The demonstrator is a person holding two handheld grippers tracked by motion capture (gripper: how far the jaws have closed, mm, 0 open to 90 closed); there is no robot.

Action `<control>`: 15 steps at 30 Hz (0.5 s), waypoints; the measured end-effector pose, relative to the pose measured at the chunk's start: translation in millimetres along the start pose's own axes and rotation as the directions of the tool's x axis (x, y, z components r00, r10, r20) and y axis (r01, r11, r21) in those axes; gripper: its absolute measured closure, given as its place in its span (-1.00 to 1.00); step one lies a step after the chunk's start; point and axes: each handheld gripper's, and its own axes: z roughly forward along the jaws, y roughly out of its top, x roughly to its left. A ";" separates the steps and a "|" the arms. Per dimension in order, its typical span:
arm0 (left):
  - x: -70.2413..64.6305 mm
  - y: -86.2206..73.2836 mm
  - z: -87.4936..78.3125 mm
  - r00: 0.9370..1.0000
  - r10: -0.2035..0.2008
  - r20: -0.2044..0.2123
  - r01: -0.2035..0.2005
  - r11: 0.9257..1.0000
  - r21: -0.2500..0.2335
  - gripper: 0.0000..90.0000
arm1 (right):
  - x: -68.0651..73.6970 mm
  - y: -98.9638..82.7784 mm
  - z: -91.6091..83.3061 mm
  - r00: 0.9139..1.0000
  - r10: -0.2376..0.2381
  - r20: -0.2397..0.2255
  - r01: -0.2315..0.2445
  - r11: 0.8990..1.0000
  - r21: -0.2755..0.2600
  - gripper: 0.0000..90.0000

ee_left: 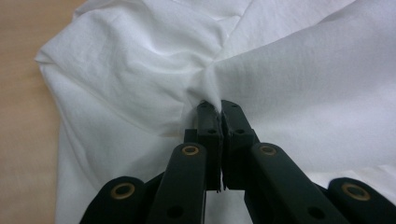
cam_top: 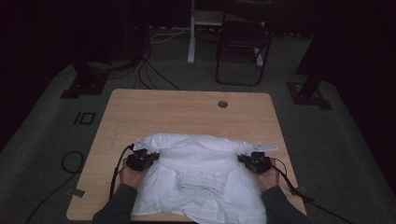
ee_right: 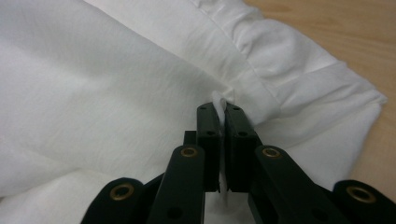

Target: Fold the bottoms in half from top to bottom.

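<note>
A white T-shirt [cam_top: 198,161] lies spread on the wooden table [cam_top: 187,112], its ribbed collar [cam_top: 201,182] toward the near edge. My left gripper [cam_top: 150,155] is shut on the shirt's left side; in the left gripper view the black jaws pinch a gathered fold of white cloth [ee_left: 210,95] that puckers toward my left gripper [ee_left: 218,108]. My right gripper [cam_top: 245,158] is shut on the shirt's right side. In the right gripper view a thin fold of cloth [ee_right: 220,100] sticks up where my right gripper [ee_right: 220,111] clamps it, beside a hemmed edge [ee_right: 261,51].
The far half of the table is bare wood with a round cable hole [cam_top: 222,104]. Beyond it stand a dark folding chair [cam_top: 243,44] and stand bases on a grey floor with cables [cam_top: 154,77]. Both forearms come in at the near edge.
</note>
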 end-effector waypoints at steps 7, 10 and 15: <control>10.1 23.3 18.4 0.998 -0.022 -0.054 0.022 1.000 0.008 0.96 | -17.8 24.6 24.6 0.999 0.031 0.036 -0.031 1.000 0.003 0.92; 16.5 32.9 26.6 0.997 -0.038 -0.069 0.038 0.999 0.006 0.96 | -24.9 36.7 34.9 0.998 0.034 0.058 -0.035 0.999 0.013 0.92; 28.9 48.4 44.3 0.990 -0.101 -0.097 0.099 0.995 -0.024 0.96 | -34.3 57.4 55.0 0.993 0.035 0.116 -0.037 0.999 0.020 0.92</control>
